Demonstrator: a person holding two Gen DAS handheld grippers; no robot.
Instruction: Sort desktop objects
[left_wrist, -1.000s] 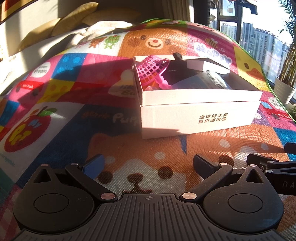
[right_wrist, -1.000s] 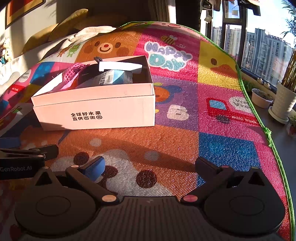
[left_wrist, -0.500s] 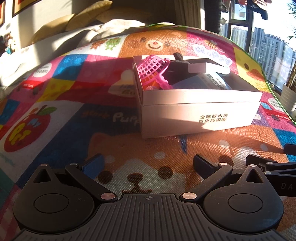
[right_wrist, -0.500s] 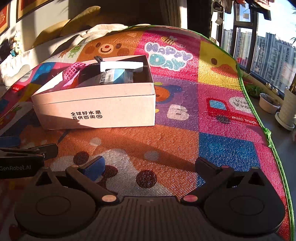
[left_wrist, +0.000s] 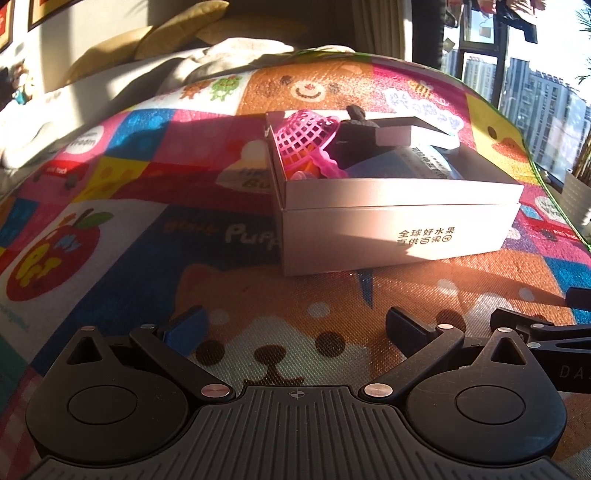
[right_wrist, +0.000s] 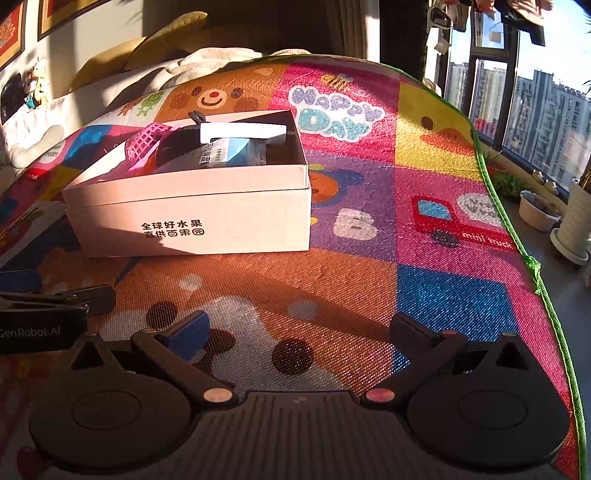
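A white cardboard box with black printed characters stands on the colourful play mat. Inside it lie a pink mesh basket, a small white box, a blue-grey packet and a dark object. My left gripper hovers open over the mat, short of the box, with nothing between its fingers. My right gripper is also open and empty, to the right of the left one and in front of the box.
The play mat ends at a green edge on the right, with plant pots on the floor by the window. Cushions and a pale blanket lie beyond the mat's far end.
Both views have tilted slightly, so the box sits a little lower and farther in frame. Both grippers stay open and the box's contents have not moved.
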